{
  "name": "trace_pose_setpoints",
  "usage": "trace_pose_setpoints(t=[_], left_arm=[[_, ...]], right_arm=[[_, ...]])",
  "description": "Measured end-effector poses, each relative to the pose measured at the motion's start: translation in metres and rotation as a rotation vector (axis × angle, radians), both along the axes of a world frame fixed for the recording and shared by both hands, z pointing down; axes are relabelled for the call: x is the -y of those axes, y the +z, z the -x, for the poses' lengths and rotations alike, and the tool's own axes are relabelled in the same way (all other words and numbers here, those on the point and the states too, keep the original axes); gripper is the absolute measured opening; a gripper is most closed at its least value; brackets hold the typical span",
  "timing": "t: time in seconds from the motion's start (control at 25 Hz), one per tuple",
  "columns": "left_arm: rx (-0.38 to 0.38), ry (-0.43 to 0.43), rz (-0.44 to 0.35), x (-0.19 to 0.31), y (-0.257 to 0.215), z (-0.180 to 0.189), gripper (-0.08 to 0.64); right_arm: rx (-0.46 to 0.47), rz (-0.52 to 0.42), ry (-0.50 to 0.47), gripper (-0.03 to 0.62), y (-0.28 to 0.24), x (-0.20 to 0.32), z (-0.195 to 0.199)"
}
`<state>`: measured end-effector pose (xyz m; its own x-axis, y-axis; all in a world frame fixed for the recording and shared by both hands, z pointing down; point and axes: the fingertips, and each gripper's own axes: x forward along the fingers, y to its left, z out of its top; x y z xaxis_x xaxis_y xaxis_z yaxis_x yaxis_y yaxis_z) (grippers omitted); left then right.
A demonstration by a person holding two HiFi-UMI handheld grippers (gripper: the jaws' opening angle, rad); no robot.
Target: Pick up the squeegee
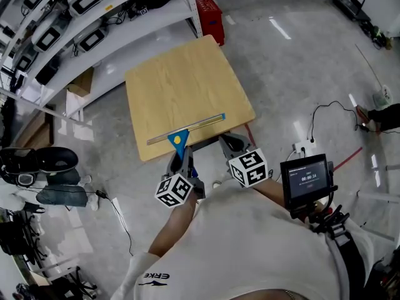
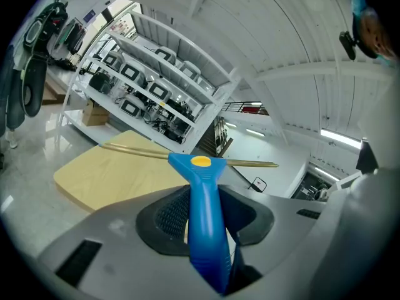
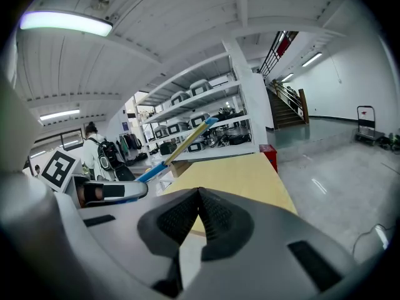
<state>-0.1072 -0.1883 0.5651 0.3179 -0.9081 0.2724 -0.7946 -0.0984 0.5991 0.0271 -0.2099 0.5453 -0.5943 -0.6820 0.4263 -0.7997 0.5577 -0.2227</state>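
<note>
Item: squeegee (image 1: 178,139) — blue handle, yellow dot at the head, long brass-coloured blade. Location: in the left gripper (image 1: 180,159), with the blade running along the near edge of the worktop (image 1: 181,74).

Left gripper view: fingers (image 2: 165,214) clenched on the blue handle, which stands up between them. The blade crosses the frame above the worktop's far edge. This view alone shows the grasp itself.

Right gripper (image 3: 200,208), own view: fingers pressed together at the tips, nothing between them. At left this view catches the squeegee from the side, its blade slanting up against the shelving (image 3: 206,108), seemingly clear of the worktop. Also only here: a person with a backpack (image 3: 94,150) far off, and a staircase (image 3: 284,105).

Head view: both grippers side by side just off the near edge, each with its marker cube (image 1: 174,190). It alone shows the whole worktop, the red crate (image 1: 209,16) beyond the far corner, the small screen (image 1: 305,177) at the person's right, and the cables (image 1: 325,114) on the floor.

Hard to make out: from above, the left fingers are covered by the gripper body and the handle is mostly hidden. Whether the blade touches the worktop cannot be settled from overhead. The left gripper view cuts off the lower handle.
</note>
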Motion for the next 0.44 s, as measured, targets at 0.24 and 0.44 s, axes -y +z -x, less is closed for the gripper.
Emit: trace_pose_setpoints(t=[0.24,0.44], left_arm=[[-0.006,0.006,0.005,0.001,0.0022,-0.0018,0.129],[-0.005,0.014,0.005,0.0027,0.0021,-0.0007,0.129]], right_arm=[[-0.007,0.001,0.002,0.005,0.0005,0.0003,-0.0004],[-0.008,0.005,0.0,0.005,0.0008,0.0007,0.0013]])
